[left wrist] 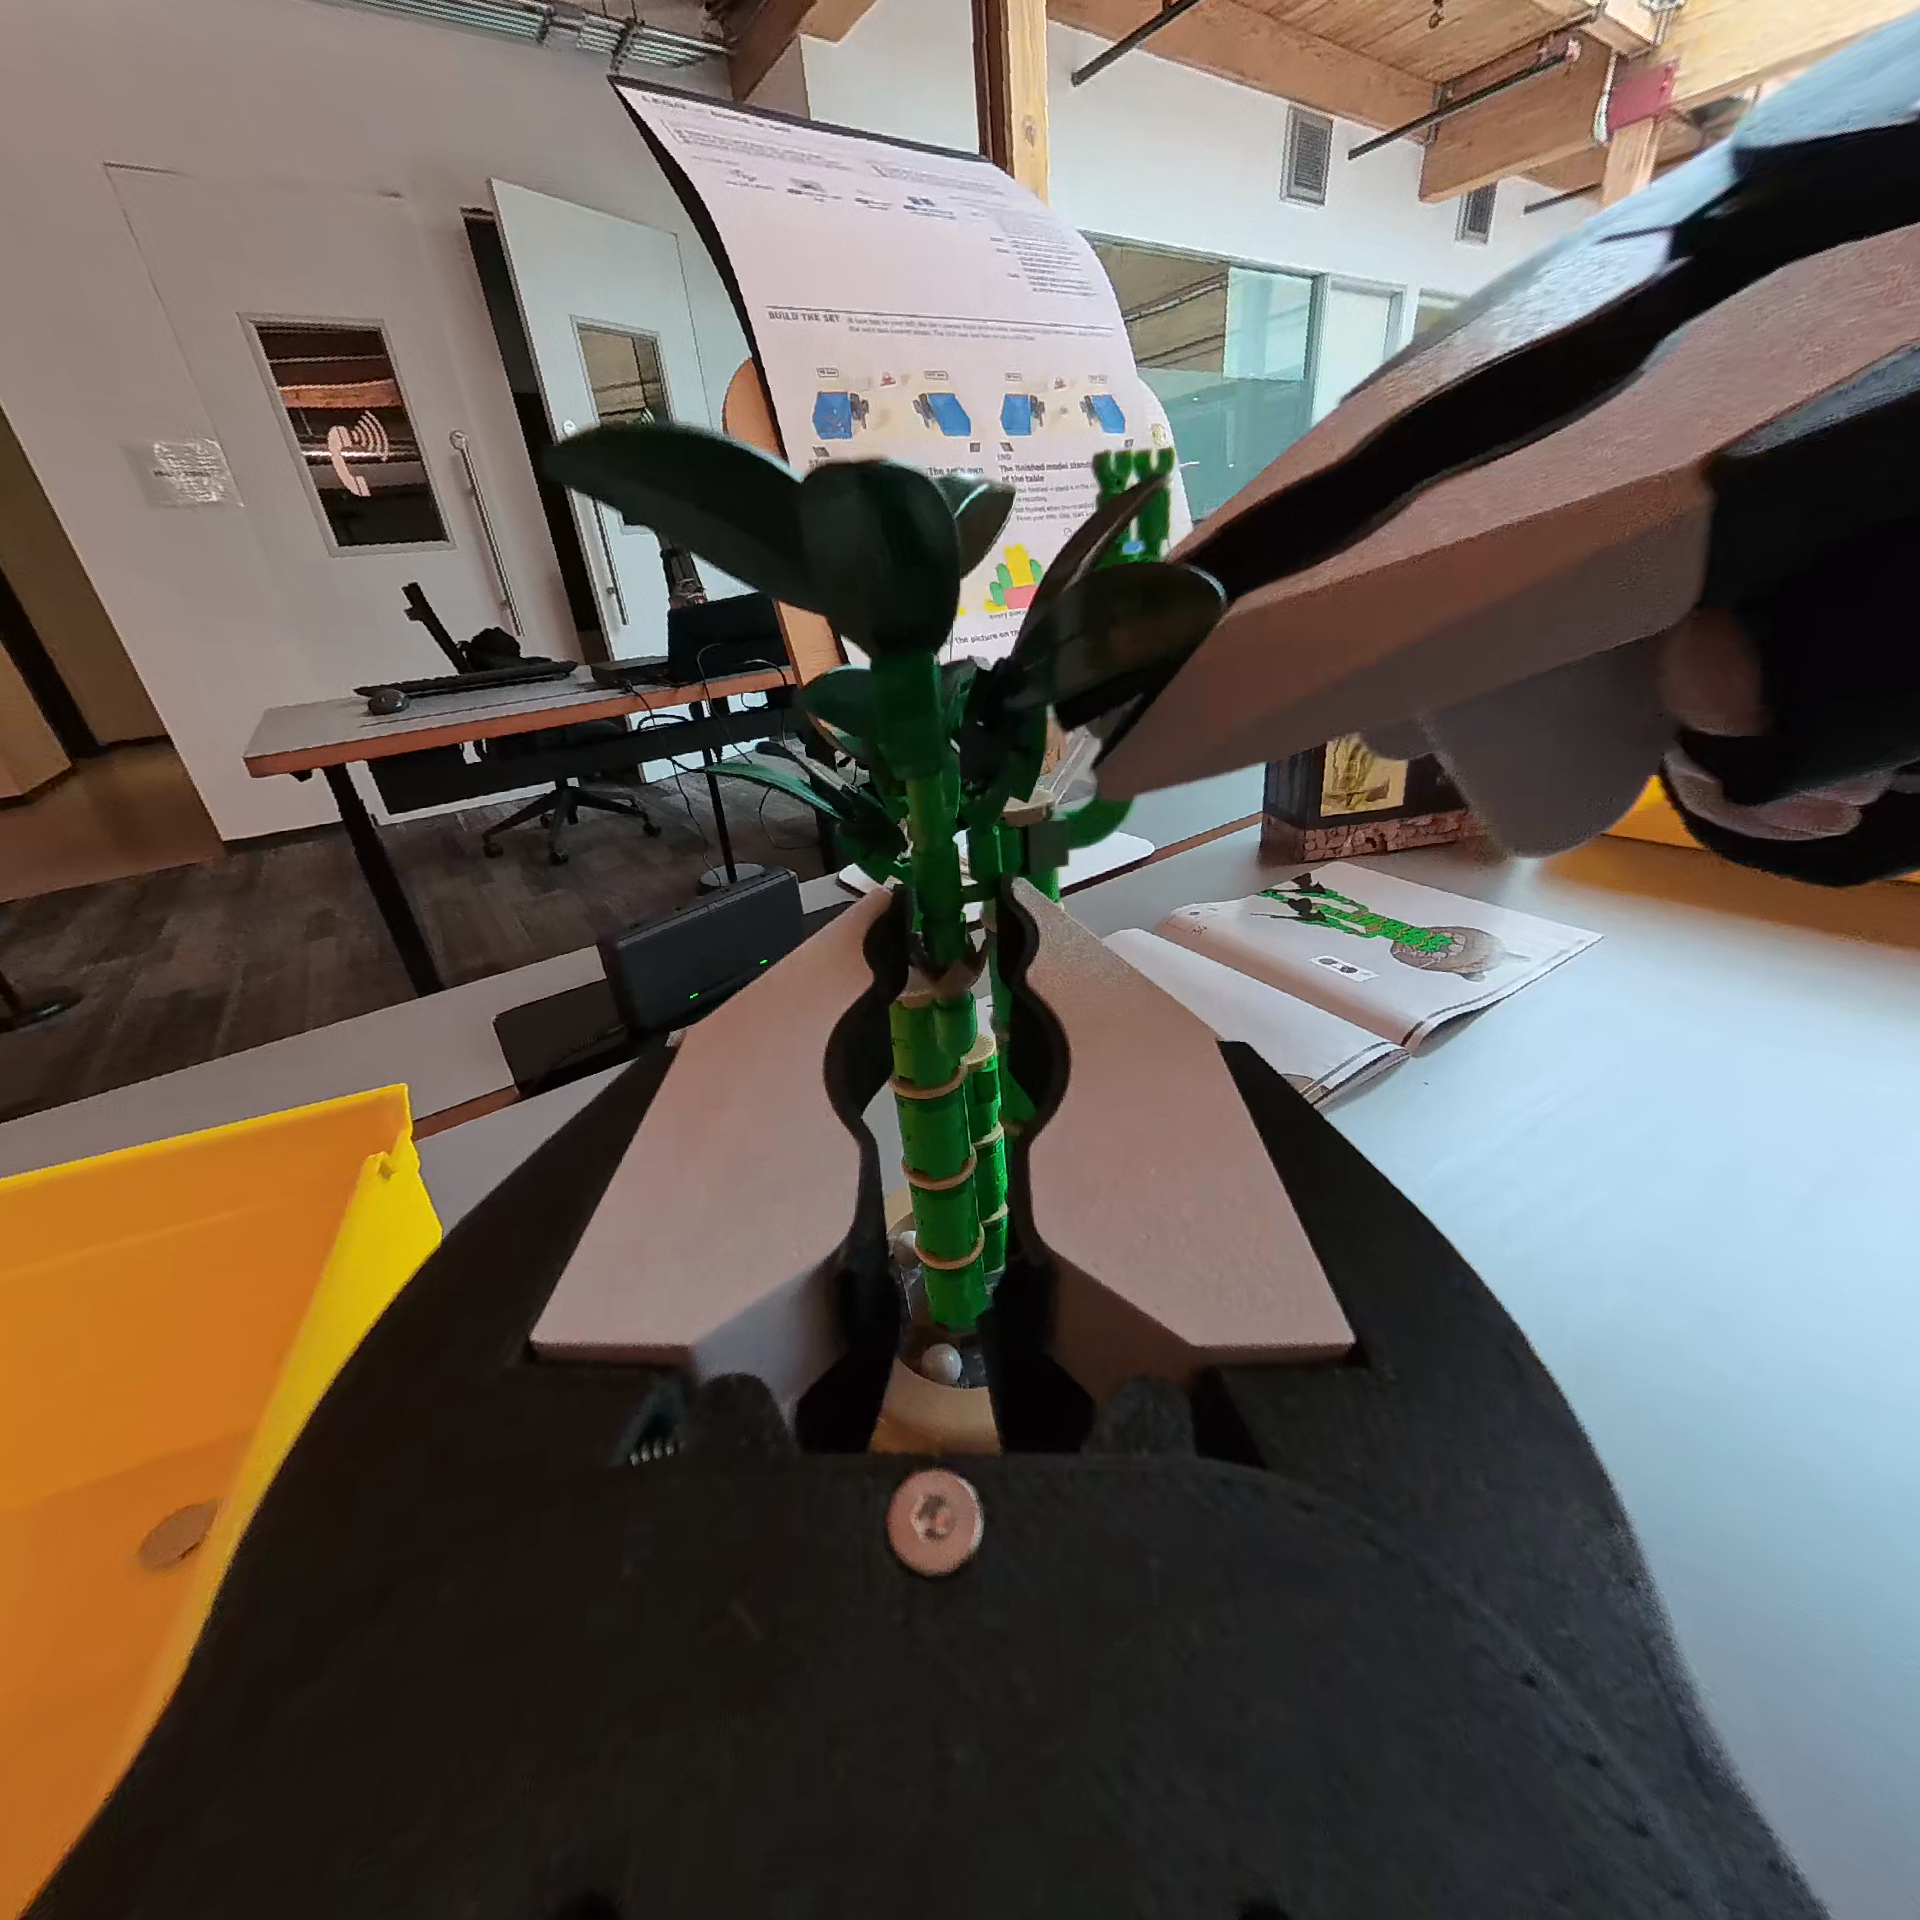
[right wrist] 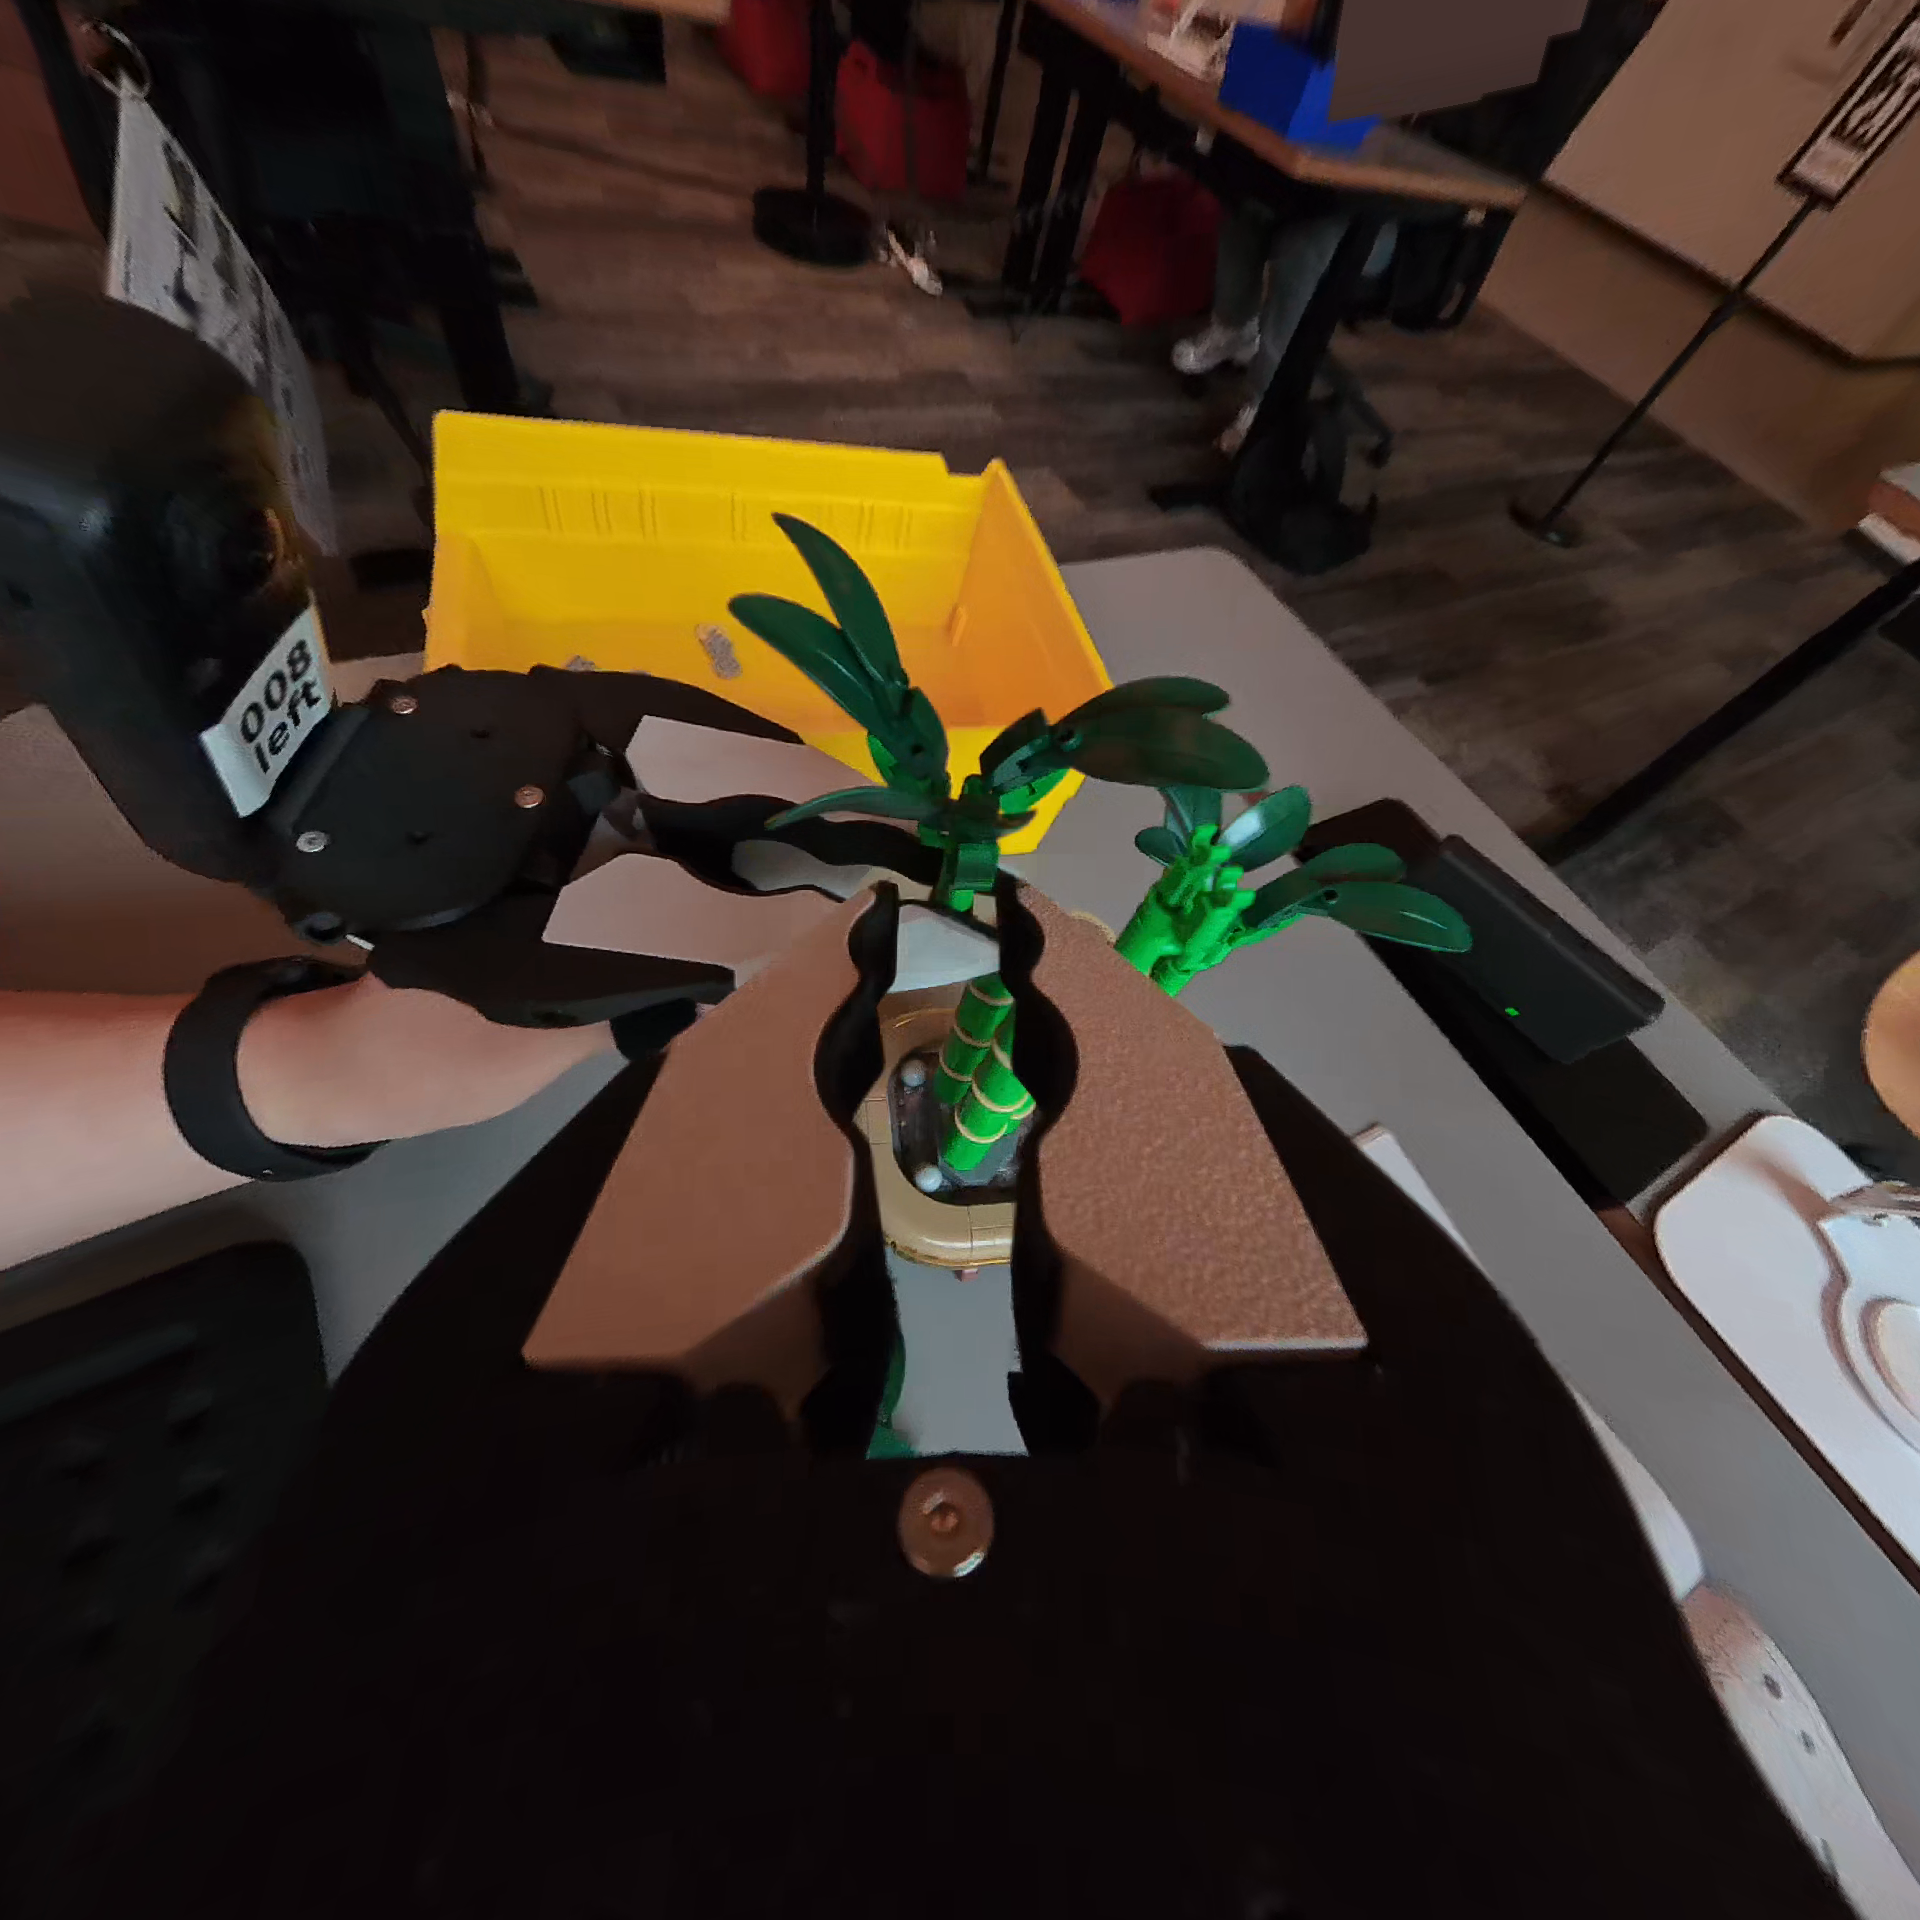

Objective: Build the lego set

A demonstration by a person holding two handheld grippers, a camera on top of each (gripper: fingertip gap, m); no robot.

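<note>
A lego bamboo plant stands in a tan pot (right wrist: 935, 1231) with white pebbles on the grey table. My left gripper (left wrist: 958, 914) is shut on the green ringed stalks (left wrist: 940, 1174) partway up; it comes in from the left in the right wrist view (right wrist: 868, 800). My right gripper (right wrist: 948, 899) is shut on the stem of a dark green leaf sprig (right wrist: 1143, 727) at the top of the stalk (right wrist: 977, 1060). In the left wrist view it reaches in from the upper right (left wrist: 1148, 665) onto those leaves (left wrist: 1122, 623). A second leafy stalk (right wrist: 1195, 914) leans to the right.
A yellow bin (right wrist: 623, 561) sits behind the plant and shows at the left wrist view's left (left wrist: 156, 1351). An open instruction booklet (left wrist: 1351, 966) lies to the right. A black device with a green light (right wrist: 1507, 966) sits on the table edge. A poster board (left wrist: 935, 312) stands behind. Left tips to right tips: about 4 cm. From the left gripper's tips to the tan pot (right wrist: 935, 1231) is close to 12 cm.
</note>
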